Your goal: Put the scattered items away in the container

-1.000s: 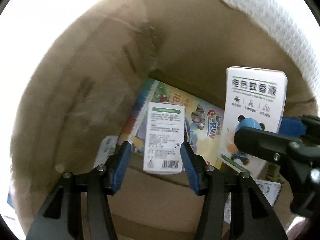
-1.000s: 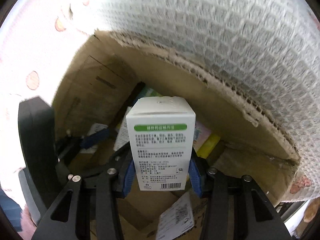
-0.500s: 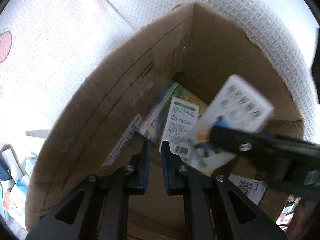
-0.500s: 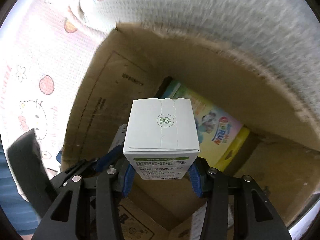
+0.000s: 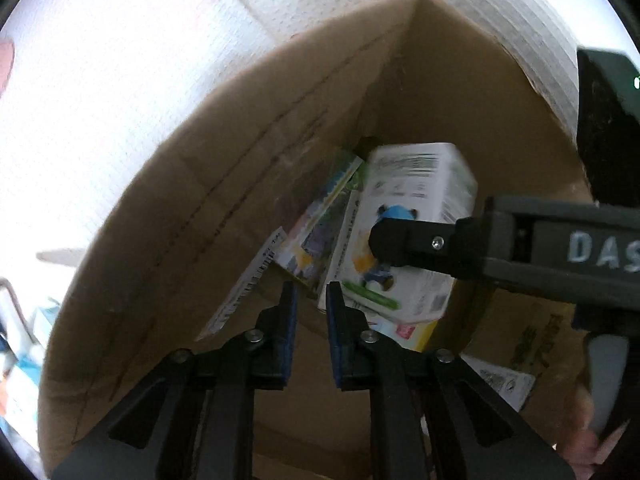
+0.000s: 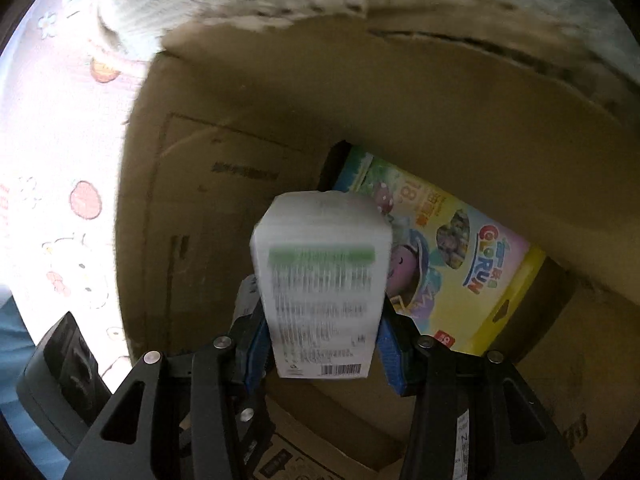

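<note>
Right tongs (image 6: 320, 344) pinch my upright white box (image 6: 320, 280) above the carton (image 6: 280, 120); left tongs (image 5: 311, 312), nearly closed, hold nothing.

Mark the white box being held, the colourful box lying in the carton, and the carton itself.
white box (image 6: 320, 280), right wrist view, printed front face.
colourful box (image 6: 460, 264), right wrist view, illustrated top face.
carton (image 6: 400, 112), right wrist view, far inner wall.
</note>
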The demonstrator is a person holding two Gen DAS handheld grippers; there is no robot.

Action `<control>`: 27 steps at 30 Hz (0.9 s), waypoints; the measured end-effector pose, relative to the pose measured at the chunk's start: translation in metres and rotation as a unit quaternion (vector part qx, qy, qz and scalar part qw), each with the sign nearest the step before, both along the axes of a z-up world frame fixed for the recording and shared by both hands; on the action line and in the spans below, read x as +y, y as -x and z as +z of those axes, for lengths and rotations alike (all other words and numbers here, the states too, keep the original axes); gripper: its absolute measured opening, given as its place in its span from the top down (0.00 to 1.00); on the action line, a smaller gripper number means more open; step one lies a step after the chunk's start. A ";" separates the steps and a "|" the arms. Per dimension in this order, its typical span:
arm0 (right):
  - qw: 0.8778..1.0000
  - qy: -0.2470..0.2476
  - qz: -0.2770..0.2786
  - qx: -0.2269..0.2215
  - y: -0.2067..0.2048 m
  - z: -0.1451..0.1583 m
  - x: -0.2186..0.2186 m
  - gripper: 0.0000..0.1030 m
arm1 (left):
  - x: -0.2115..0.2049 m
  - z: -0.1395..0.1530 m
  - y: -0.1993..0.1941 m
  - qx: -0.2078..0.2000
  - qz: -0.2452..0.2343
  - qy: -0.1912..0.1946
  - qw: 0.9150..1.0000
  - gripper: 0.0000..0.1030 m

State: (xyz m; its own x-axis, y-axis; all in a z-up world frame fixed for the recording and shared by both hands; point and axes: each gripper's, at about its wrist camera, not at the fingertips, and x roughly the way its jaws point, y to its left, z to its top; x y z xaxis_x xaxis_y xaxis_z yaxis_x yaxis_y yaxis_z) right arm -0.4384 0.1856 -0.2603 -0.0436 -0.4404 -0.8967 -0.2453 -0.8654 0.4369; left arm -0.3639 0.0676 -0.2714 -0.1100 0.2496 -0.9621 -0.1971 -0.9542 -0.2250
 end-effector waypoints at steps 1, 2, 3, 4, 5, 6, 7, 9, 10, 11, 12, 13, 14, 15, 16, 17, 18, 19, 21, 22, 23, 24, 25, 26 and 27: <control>1.000 -0.017 0.006 -0.001 0.002 -0.001 -0.004 0.56 | -0.002 -0.001 0.000 -0.001 0.007 -0.010 1.000 0.79; 1.000 -0.022 0.010 0.000 0.003 -0.002 -0.007 0.56 | -0.004 -0.001 0.001 -0.002 0.013 -0.019 1.000 0.78; 1.000 -0.021 0.013 0.001 0.004 -0.002 -0.010 0.56 | -0.006 -0.001 0.000 -0.002 0.016 -0.026 1.000 0.76; 1.000 -0.019 0.012 0.001 0.005 -0.001 -0.012 0.56 | -0.007 -0.001 -0.001 -0.002 0.018 -0.032 0.999 0.74; 1.000 -0.017 0.011 0.002 0.005 -0.001 -0.013 0.56 | -0.007 -0.001 -0.002 -0.001 0.019 -0.033 0.999 0.74; 1.000 -0.016 0.011 0.001 0.004 -0.001 -0.016 0.56 | -0.007 0.000 -0.003 -0.001 0.017 -0.030 0.999 0.74; 1.000 -0.016 0.011 0.000 0.004 -0.001 -0.018 0.56 | -0.005 0.001 -0.005 0.003 0.014 -0.021 1.000 0.73; 1.000 -0.014 0.013 -0.003 0.002 -0.001 -0.024 0.56 | -0.002 0.003 -0.008 0.010 0.010 -0.007 1.000 0.71; 1.000 -0.014 0.014 -0.004 0.001 -0.001 -0.027 0.56 | -0.001 0.004 -0.010 0.011 0.008 0.002 1.000 0.70; 1.000 -0.015 0.015 -0.006 0.001 -0.001 -0.031 0.56 | 0.001 0.005 -0.011 0.010 0.011 0.011 1.000 0.69; 1.000 -0.016 0.015 -0.008 0.000 -0.002 -0.034 0.56 | 0.002 0.005 -0.012 0.011 0.013 0.018 1.000 0.67; 1.000 -0.014 0.011 -0.008 0.000 -0.002 -0.036 0.54 | 0.003 0.005 -0.014 0.011 0.017 0.026 0.999 0.66; 1.000 -0.007 0.005 -0.006 0.001 -0.002 -0.037 0.52 | 0.004 0.005 -0.015 0.010 0.019 0.033 0.999 0.66; 1.000 -0.001 0.001 -0.006 0.001 -0.001 -0.039 0.49 | 0.004 0.005 -0.018 0.009 0.020 0.045 0.999 0.64; 1.000 0.007 -0.004 -0.006 0.001 0.000 -0.040 0.48 | 0.004 0.006 -0.020 0.009 0.020 0.050 0.999 0.60; 1.000 0.019 -0.010 -0.006 0.000 0.001 -0.040 0.46 | 0.004 0.007 -0.023 0.009 0.020 0.048 0.999 0.58; 0.999 0.033 -0.014 -0.006 -0.001 0.002 -0.041 0.42 | 0.003 0.009 -0.025 0.009 0.021 0.045 0.999 0.57; 0.999 0.039 -0.014 -0.005 -0.003 0.005 -0.042 0.41 | 0.002 0.010 -0.027 0.008 0.024 0.041 0.999 0.56; 0.999 0.029 -0.011 0.009 -0.006 0.015 -0.043 0.41 | -0.002 0.014 -0.033 0.005 0.037 0.035 0.999 0.56; 1.000 0.021 -0.006 0.016 -0.008 0.020 -0.044 0.40 | -0.004 0.016 -0.035 0.004 0.041 0.032 0.999 0.56; 1.000 0.010 0.003 0.024 -0.011 0.027 -0.046 0.40 | -0.006 0.018 -0.038 0.002 0.048 0.028 0.998 0.56; 0.999 0.002 0.009 0.031 -0.014 0.032 -0.047 0.40 | -0.007 0.020 -0.040 0.001 0.055 0.023 0.998 0.56; 0.999 -0.006 0.016 0.038 -0.016 0.037 -0.048 0.40 | -0.009 0.022 -0.044 0.001 0.061 0.016 0.998 0.56; 0.999 -0.017 0.026 0.045 -0.019 0.042 -0.050 0.40 | -0.011 0.024 -0.047 0.000 0.067 0.010 0.998 0.57; 0.997 -0.034 0.038 0.056 -0.023 0.047 -0.052 0.40 | -0.013 0.025 -0.051 -0.005 0.078 0.002 0.997 0.62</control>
